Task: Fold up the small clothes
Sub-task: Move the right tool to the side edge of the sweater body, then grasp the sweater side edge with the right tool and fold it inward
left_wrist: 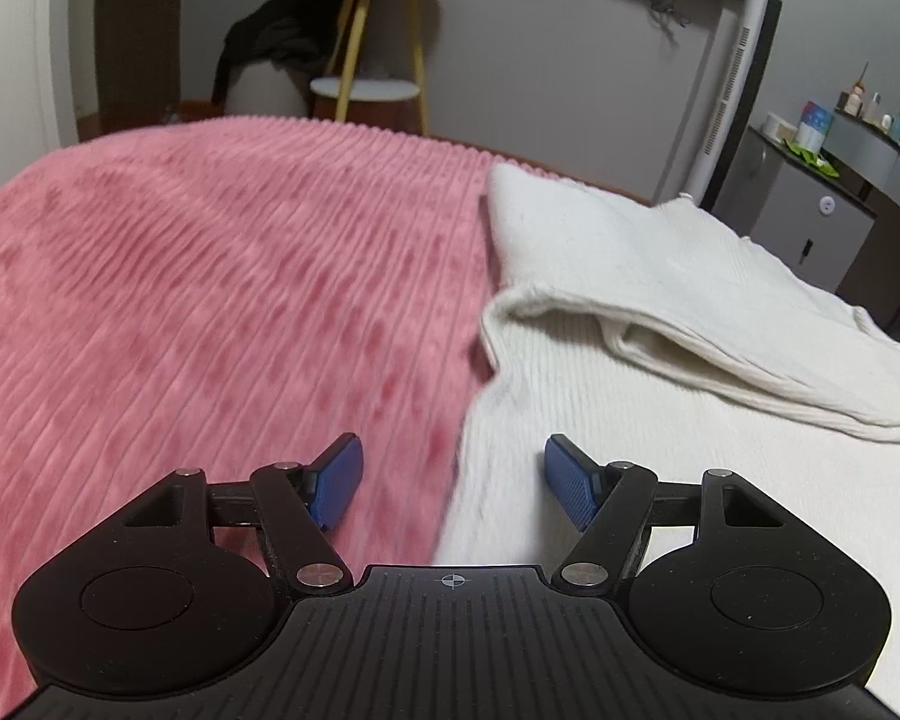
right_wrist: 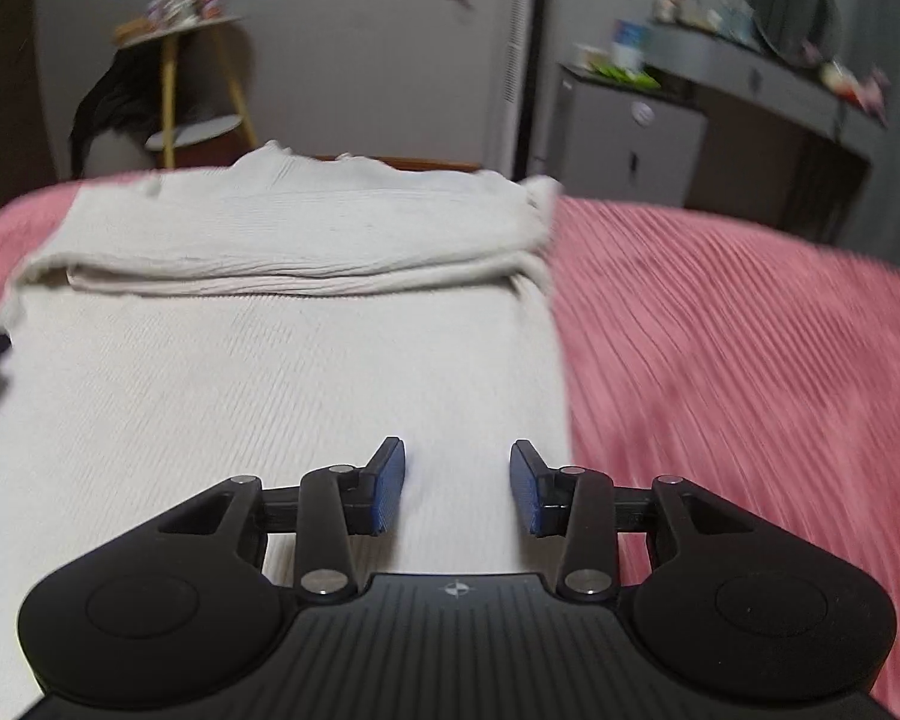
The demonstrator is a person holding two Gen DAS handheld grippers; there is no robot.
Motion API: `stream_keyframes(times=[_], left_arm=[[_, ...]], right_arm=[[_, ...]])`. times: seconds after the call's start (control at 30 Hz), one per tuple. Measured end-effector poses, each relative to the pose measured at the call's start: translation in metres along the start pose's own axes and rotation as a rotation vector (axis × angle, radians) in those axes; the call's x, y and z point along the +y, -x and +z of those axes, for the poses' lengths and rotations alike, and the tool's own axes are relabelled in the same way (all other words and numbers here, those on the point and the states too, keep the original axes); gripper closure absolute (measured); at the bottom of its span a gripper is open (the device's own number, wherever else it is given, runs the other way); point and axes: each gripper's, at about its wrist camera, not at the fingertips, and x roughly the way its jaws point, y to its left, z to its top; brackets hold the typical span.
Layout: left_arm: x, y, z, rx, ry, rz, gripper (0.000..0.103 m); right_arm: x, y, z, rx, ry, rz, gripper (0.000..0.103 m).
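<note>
Black left gripper [left_wrist: 450, 483] spread wide, holding nothing, poised low over the left edge of a cream knit garment [left_wrist: 660, 312]. Right gripper [right_wrist: 457, 489] likewise parted and empty, level above the same garment's [right_wrist: 270, 372] near panel, close to its right edge. Far end folded back into a thick ribbed layer. Beneath, a bed under a pink ribbed fleece blanket [left_wrist: 210, 276]. Beyond, grey walls, a yellow-legged side table [left_wrist: 369, 30], dark clothing [left_wrist: 270, 42] heaped beside it, and, blurred, probably a round mirror [right_wrist: 795, 3] on a dresser.
</note>
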Motion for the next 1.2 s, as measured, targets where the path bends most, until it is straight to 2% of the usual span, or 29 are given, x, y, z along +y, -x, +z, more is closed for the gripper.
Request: stream_keyframes(times=[0.07,0.13,0.2,0.27,0.37,0.47,0.53,0.6,0.7,0.87,0.9,0.93,1.0,1.07,1.13,1.17,1.2], left_arm=[[0.000,0.010,-0.004,0.021,0.009,-0.016,0.030],[0.000,0.019,-0.012,0.042,-0.004,-0.029,0.030],[0.001,0.028,-0.021,0.056,-0.036,-0.006,0.030],[0.007,0.036,-0.030,0.069,-0.053,0.017,0.030],[0.027,0.048,-0.030,0.095,0.025,0.025,0.030],[0.054,0.052,-0.027,0.180,0.162,-0.076,0.028],[0.063,0.052,-0.029,0.243,0.187,-0.137,0.026],[0.066,0.054,-0.031,0.282,0.153,-0.161,0.026],[0.067,0.056,-0.032,0.325,0.130,-0.189,0.025],[0.055,0.060,-0.040,0.360,0.041,-0.183,0.026],[0.051,0.061,-0.042,0.357,0.008,-0.170,0.027],[0.046,0.062,-0.044,0.357,-0.024,-0.160,0.028],[0.041,0.062,-0.045,0.357,-0.062,-0.142,0.033],[0.041,0.060,-0.044,0.359,-0.068,-0.133,0.038],[0.045,0.062,-0.043,0.361,-0.061,-0.135,0.056],[0.048,0.062,-0.042,0.366,-0.057,-0.147,0.064],[0.051,0.063,-0.042,0.373,-0.055,-0.156,0.077]], right_arm=[[-0.007,0.013,-0.002,0.020,-0.071,0.015,0.064],[-0.011,0.022,-0.007,0.050,-0.109,0.049,0.057],[-0.011,0.026,-0.016,0.077,-0.106,0.065,0.055],[-0.010,0.029,-0.022,0.092,-0.086,0.038,0.055],[-0.015,0.042,-0.023,0.082,-0.111,0.042,0.054],[-0.021,0.048,-0.022,0.123,-0.106,0.052,0.053],[-0.030,0.048,-0.022,0.181,-0.107,0.083,0.051],[-0.042,0.050,-0.026,0.234,-0.135,0.135,0.051],[-0.058,0.053,-0.030,0.257,-0.169,0.129,0.051],[-0.073,0.045,-0.042,0.342,-0.244,0.196,0.051],[-0.072,0.044,-0.042,0.345,-0.238,0.209,0.052],[-0.071,0.044,-0.042,0.343,-0.234,0.216,0.060],[-0.070,0.043,-0.041,0.347,-0.228,0.229,0.066],[-0.069,0.041,-0.041,0.348,-0.233,0.237,0.078],[-0.072,0.042,-0.041,0.343,-0.249,0.260,0.089],[-0.074,0.043,-0.041,0.335,-0.252,0.269,0.092],[-0.075,0.044,-0.041,0.328,-0.256,0.286,0.093]])
